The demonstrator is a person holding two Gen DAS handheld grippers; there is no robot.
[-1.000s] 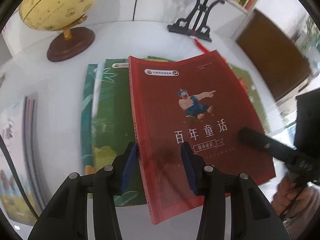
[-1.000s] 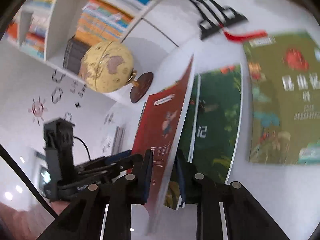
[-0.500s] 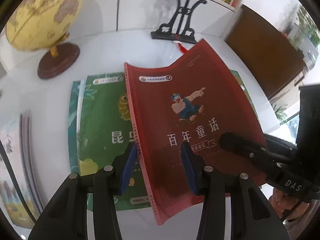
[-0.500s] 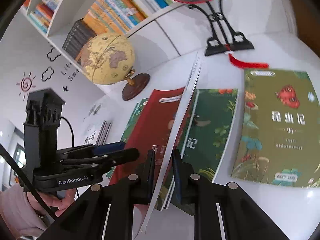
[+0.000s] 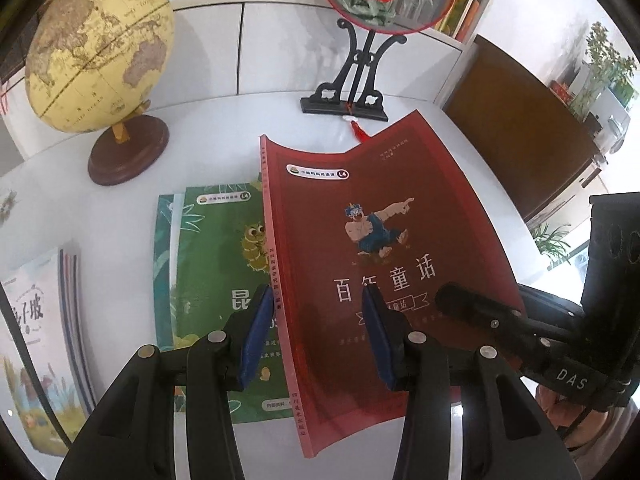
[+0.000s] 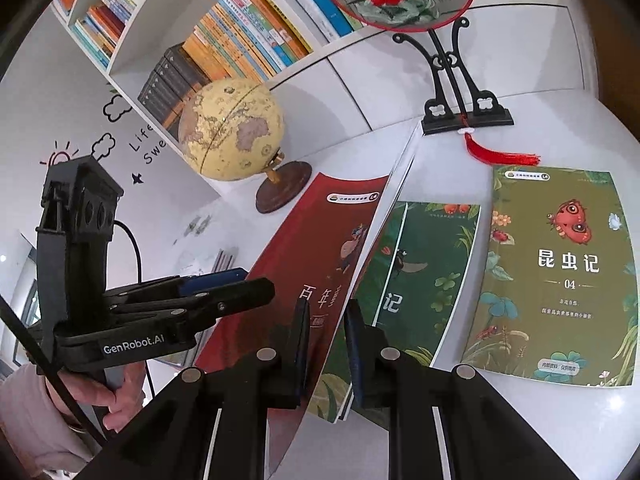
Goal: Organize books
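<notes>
My right gripper (image 6: 326,320) has clamped the thin red paperback (image 5: 372,264) and lifted it off the green books (image 5: 216,280), while my left gripper (image 5: 316,332) hangs open, so it can go elsewhere.

We see a red book (image 5: 376,264) with a glossy paper cover between our right gripper (image 6: 326,334)'s blue pads. The grippers look like matt black plastic. Beyond them, the globe (image 5: 96,52) stands on a dark polished wooden base over a smooth, shiny white table (image 5: 224,120).
</notes>
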